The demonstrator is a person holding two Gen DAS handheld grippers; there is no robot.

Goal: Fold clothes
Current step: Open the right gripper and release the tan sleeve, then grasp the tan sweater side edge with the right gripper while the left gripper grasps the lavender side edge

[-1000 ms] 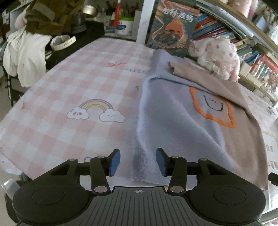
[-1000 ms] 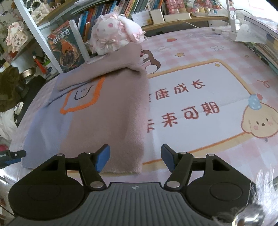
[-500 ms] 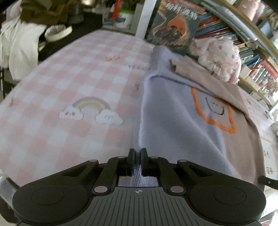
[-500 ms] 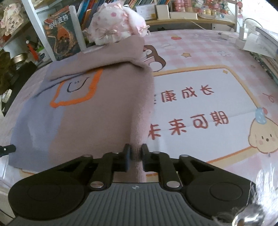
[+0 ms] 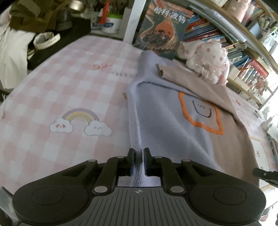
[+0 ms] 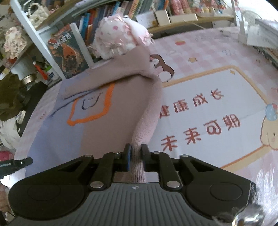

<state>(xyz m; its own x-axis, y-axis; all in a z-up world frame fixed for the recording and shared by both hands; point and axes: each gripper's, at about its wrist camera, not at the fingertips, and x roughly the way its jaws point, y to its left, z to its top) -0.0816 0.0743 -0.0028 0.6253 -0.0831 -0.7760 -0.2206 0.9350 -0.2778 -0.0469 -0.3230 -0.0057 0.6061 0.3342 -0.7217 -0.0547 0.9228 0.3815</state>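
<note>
A sweater [image 5: 173, 121], lavender on one half and dusty pink on the other, with an orange outline and a smiley face, lies on the pink checked table cover [image 5: 52, 87], its sleeves folded in. My left gripper [image 5: 138, 156] is shut on the lavender hem corner, lifted off the table. My right gripper [image 6: 135, 153] is shut on the pink hem corner of the sweater [image 6: 104, 125], lifted too. The right gripper's tip shows at the right edge of the left wrist view [image 5: 264, 173].
A pink plush toy [image 5: 208, 59] sits at the sweater's far end by a standing book [image 5: 161, 27]. Bookshelves [image 6: 156, 10] run along the back. Clothes [image 5: 15, 47] are piled off the table's left. A printed mat [image 6: 217, 113] lies to the right.
Both grippers were open at the sweater's near hem, then closed on its two corners. They have since raised the hem off the table.
</note>
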